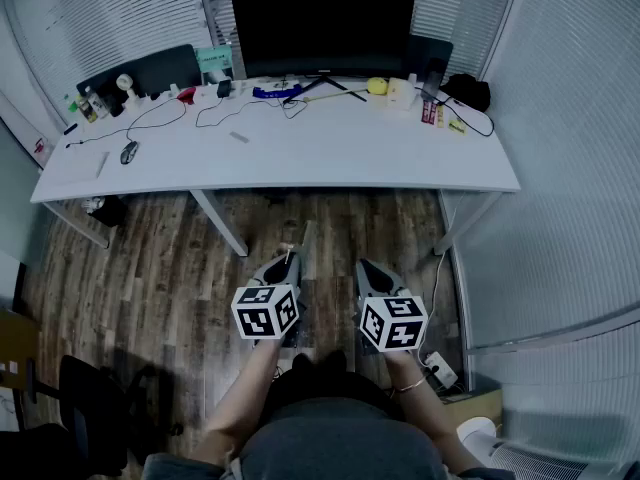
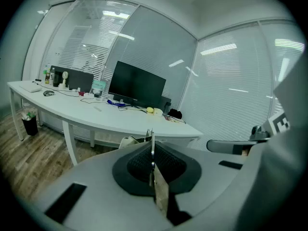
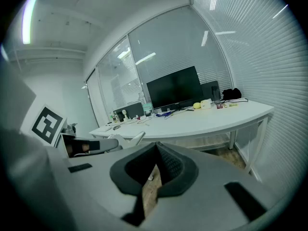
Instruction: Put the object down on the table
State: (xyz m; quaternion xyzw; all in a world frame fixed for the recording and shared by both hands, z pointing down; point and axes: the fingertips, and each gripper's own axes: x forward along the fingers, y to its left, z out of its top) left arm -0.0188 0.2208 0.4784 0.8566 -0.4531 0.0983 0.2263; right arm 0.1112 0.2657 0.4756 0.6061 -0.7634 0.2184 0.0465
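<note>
Transport is the step in hand: the person stands well back from the table (image 1: 300, 153), both grippers held low over the floor (image 1: 150, 258), so nothing has been set down yet. The left gripper (image 1: 290, 261) is clenched on the object (image 2: 151, 146), a thin metallic piece that its own view shows edge-on, pinched between the black pads with its tip poking just past them; what it is exactly I cannot tell. The right gripper (image 1: 368, 268) has its jaws pressed together, and I make out nothing between them, so it looks idle. Next, I judge, comes a walk forward and a raise of the left gripper over a bare stretch of the white top, away from the cables and clutter near the monitor (image 1: 322, 28). The object should be lowered until it touches the surface before the jaws part; being so thin, it may tip or skitter if let go from above.
</note>
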